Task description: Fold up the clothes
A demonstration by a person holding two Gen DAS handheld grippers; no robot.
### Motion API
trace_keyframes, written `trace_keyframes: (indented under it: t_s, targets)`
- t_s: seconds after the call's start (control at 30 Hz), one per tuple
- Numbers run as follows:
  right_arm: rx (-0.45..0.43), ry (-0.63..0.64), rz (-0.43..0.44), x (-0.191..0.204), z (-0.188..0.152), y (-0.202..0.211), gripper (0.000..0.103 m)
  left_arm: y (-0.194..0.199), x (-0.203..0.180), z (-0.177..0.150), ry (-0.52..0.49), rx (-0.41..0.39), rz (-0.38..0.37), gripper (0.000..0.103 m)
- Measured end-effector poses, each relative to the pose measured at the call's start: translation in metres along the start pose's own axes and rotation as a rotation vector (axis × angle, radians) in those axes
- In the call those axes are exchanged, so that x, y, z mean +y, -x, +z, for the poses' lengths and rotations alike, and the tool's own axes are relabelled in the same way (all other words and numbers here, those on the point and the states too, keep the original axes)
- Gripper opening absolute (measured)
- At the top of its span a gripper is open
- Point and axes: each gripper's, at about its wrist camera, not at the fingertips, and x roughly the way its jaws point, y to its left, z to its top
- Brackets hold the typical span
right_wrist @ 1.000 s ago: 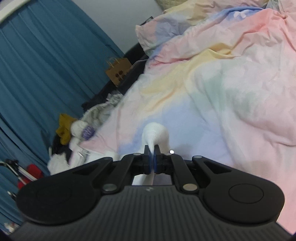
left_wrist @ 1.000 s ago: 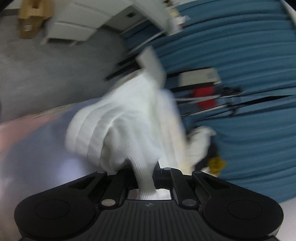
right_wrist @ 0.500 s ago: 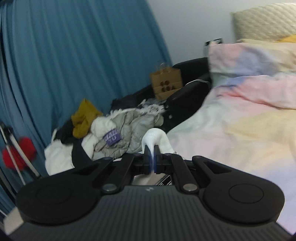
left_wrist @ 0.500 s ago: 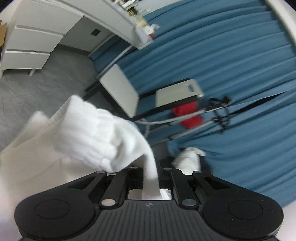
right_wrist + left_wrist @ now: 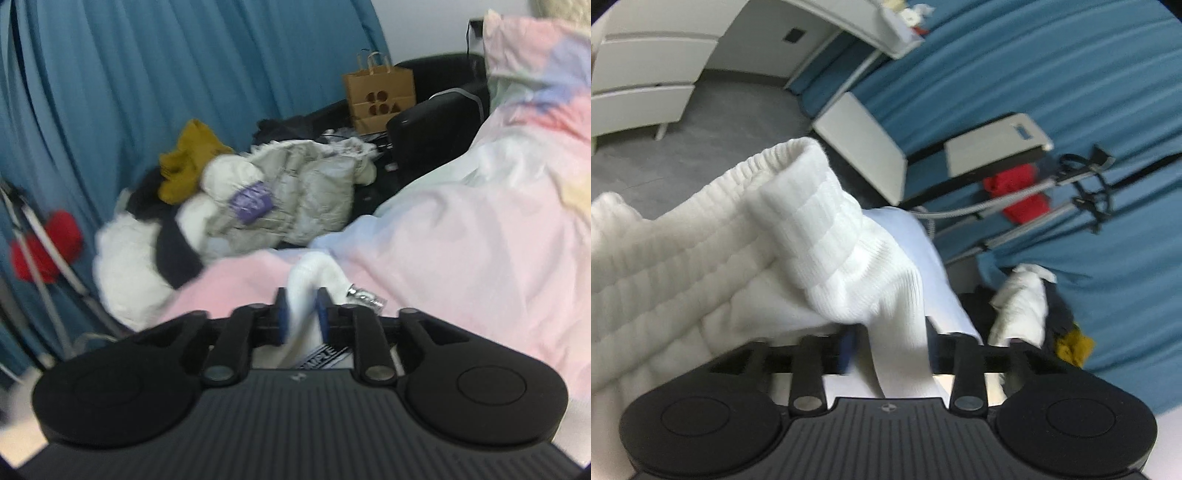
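Observation:
A white ribbed knit garment [image 5: 746, 240] fills the left and middle of the left wrist view, its cuff raised. A strip of it runs down between the jaws of my left gripper [image 5: 890, 347], which stand parted around the cloth. In the right wrist view another white fold of the garment [image 5: 308, 284] sits between the blue pads of my right gripper [image 5: 301, 317], also parted a little, with the cloth loose between them. A label shows below the fold.
A pastel pink and white duvet [image 5: 480, 221] covers the bed at right. A heap of clothes [image 5: 258, 199], a brown paper bag [image 5: 380, 96] and blue curtains [image 5: 147, 74] lie beyond. White drawers [image 5: 639, 85] and grey floor show at left.
Both grippers' jaws have opened from tightly shut to parted around the white cloth. The right view has swung from the bed toward the clothes heap and the garment has dropped lower.

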Motion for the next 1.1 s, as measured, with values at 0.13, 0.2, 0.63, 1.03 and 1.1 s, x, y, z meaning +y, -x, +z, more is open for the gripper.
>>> trace_keyframes:
  t_s: [0.13, 0.2, 0.63, 1.03, 1.1]
  targets:
    - [-0.062, -0.137, 0.120, -0.027, -0.004, 0.057, 0.060, 0.054, 0.007, -0.035, 0.010, -0.050, -0.127, 0.076]
    - [-0.098, -0.248, 0.169, -0.055, -0.022, 0.093, 0.061, 0.081, 0.018, -0.057, 0.053, -0.077, -0.179, 0.083]
    - [0.160, -0.547, 0.190, -0.130, -0.105, 0.143, 0.061, 0.105, 0.089, -0.112, 0.441, 0.103, -0.034, 0.088]
    - [0.145, -0.476, 0.325, -0.104, -0.112, 0.078, 0.061, 0.047, 0.062, -0.100, 0.193, -0.017, -0.026, 0.065]
    - [0.127, -0.470, 0.301, -0.098, -0.112, 0.067, 0.057, 0.043, 0.059, -0.101, 0.167, -0.031, -0.024, 0.065]
